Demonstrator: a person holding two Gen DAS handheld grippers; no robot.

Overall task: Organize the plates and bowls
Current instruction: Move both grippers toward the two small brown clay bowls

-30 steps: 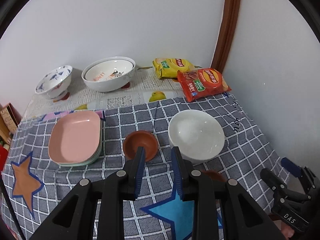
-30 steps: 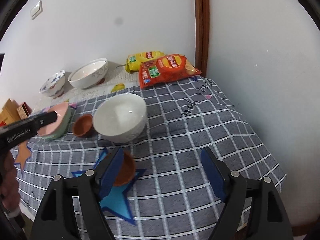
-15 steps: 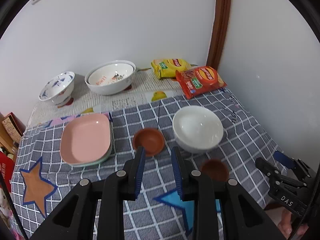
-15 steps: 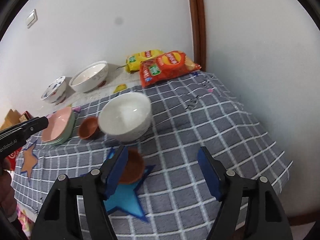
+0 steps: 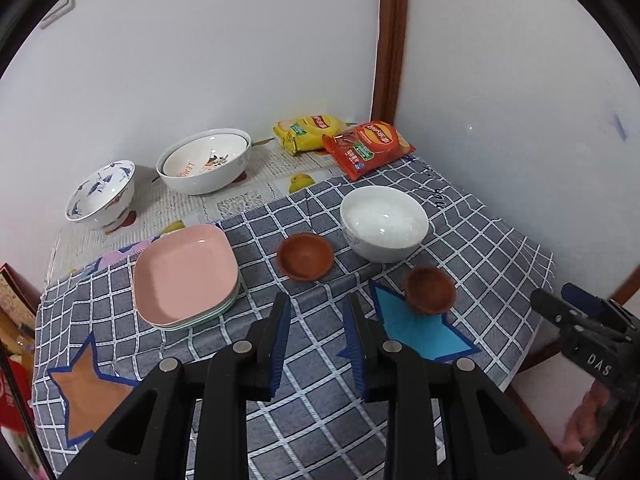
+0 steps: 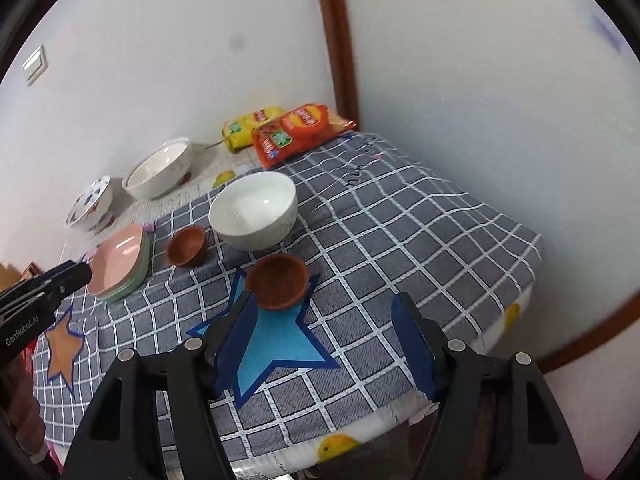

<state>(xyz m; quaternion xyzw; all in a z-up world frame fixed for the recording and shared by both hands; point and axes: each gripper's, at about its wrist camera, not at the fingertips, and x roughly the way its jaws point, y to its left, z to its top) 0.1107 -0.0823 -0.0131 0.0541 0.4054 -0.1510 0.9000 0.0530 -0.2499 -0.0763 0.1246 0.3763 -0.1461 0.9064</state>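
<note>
Risk: my right gripper (image 6: 326, 342), jaws just narrowing on nothing, could clip the brown bowl (image 6: 277, 281) off the white bowl's (image 6: 253, 210) near side; left gripper (image 5: 316, 344) empty, nearly closed.

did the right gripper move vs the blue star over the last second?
Yes. The right gripper has backed away from the table: the blue star and brown bowl now lie further ahead of its open, empty, closing jaws.
</note>
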